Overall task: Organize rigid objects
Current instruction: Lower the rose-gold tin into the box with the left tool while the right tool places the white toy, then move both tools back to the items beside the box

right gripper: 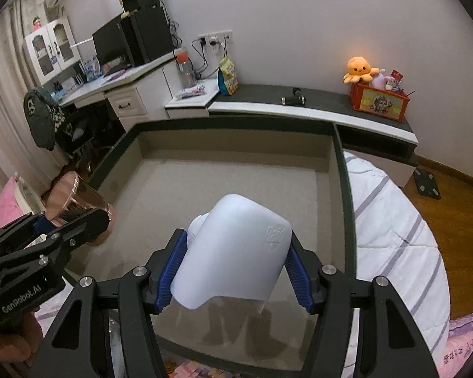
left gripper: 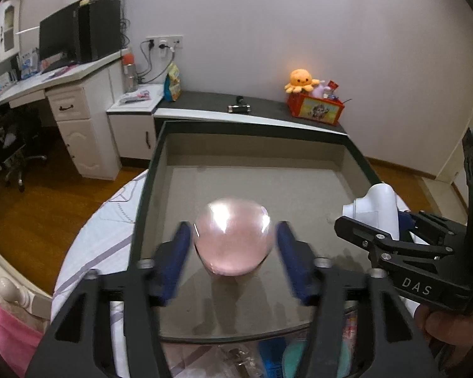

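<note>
A pink translucent cup stands upside down on the floor of a large grey tray. My left gripper straddles the cup with its blue pads a little apart from its sides, so it is open. In the right wrist view the cup shows at the left behind the left gripper. My right gripper is shut on a white plastic Raid device and holds it over the tray. That device and the right gripper show at the right of the left wrist view.
The tray lies on a bed with a white striped cover. Behind it runs a low dark-topped bench with a red toy box, an orange plush octopus and a small black object. A white desk stands left.
</note>
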Motion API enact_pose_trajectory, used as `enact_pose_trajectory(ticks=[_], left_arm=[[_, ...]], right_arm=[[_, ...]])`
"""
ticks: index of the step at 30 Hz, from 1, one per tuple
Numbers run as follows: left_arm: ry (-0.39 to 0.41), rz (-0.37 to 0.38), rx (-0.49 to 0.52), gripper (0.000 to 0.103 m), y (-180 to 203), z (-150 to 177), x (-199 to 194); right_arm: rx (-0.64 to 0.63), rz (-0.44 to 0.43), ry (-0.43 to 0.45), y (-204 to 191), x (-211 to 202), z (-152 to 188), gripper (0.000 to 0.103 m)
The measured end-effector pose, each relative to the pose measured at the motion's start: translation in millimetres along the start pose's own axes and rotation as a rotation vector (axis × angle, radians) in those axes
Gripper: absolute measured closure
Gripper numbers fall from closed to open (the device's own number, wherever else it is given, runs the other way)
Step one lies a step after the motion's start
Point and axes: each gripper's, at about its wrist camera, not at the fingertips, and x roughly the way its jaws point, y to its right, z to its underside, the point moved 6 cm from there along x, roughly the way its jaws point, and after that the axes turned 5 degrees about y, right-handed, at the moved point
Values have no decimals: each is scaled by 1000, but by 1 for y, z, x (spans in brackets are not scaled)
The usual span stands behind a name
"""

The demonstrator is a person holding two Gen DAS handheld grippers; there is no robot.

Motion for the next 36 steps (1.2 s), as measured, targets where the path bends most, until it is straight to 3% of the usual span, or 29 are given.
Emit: enact_pose_trajectory(ticks=[1, 2, 3, 5, 7, 8, 16, 23, 26, 30, 34, 36], left_arm=[[10, -14, -1, 13, -1, 0, -3], [24, -28, 0, 5, -2, -1, -7], [43, -40, 2, 3, -3, -1, -13], [62, -53, 7, 0, -6, -1, -25], [72, -65, 3, 0, -9, 1, -35], [76, -67, 0, 0, -12, 2, -40], [182, -106, 13, 0, -23, 25, -121], [317, -77, 41, 0, -46, 34, -210], [355, -60, 103, 0, -53, 39, -241], [343, -140, 194, 0, -55, 56, -254], [337, -44, 140, 0, -39, 85, -248], [349, -42, 132, 0, -30, 94, -243]], right_arm=[[0, 3, 0, 0, -1, 1, 40], [-1, 2, 1, -1, -1, 0, 28], [-4, 1, 7, -1, -4, 0, 17], [-12, 3, 21, -3, -11, -2, 16], [-8, 7, 32, -4, -18, -4, 8], [0, 1, 40, -4, -23, -5, 0], [61, -59, 152, -9, -84, -1, 0], [69, -88, 191, -13, -131, 24, 0], [73, -80, 198, -15, -150, 41, 0], [97, -56, 209, -19, -169, 66, 0], [112, -1, 216, -27, -181, 92, 0], [122, 33, 216, -29, -188, 102, 0]])
